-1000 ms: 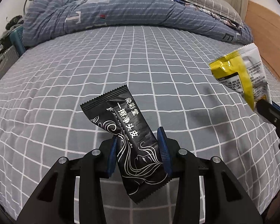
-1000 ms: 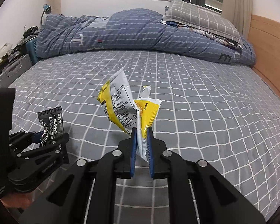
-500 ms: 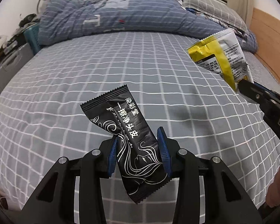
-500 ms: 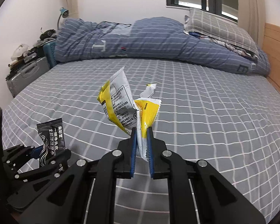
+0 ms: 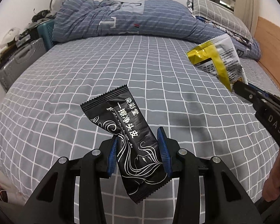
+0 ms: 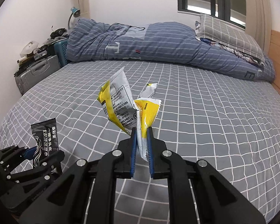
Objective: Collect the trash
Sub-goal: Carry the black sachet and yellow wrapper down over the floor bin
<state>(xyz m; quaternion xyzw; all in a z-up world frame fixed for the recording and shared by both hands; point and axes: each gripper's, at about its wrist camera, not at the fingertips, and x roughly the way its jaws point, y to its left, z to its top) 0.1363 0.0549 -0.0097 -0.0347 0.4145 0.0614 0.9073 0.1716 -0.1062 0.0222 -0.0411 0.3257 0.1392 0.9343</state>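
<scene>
My left gripper [image 5: 138, 143] is shut on a black sachet [image 5: 125, 130] with white Chinese lettering and holds it above the bed. It also shows at the lower left of the right wrist view [image 6: 44, 140]. My right gripper [image 6: 141, 140] is shut on a yellow and white wrapper [image 6: 119, 106] together with a smaller yellow wrapper [image 6: 147, 112], both held above the bed. That gripper and its wrapper [image 5: 220, 61] appear at the right of the left wrist view.
A grey checked bed sheet [image 5: 158, 71] lies below both grippers. A rumpled blue duvet [image 6: 140, 43] and a checked pillow [image 6: 229, 33] lie at the far end. A grey suitcase [image 6: 37, 72] and clutter stand left. A wooden bed frame [image 5: 272, 43] runs along the right.
Both grippers have pulled back and risen with their wrappers, so more of the bed, wall and window shows. The right gripper's wrapper has shifted left in the left wrist view.
</scene>
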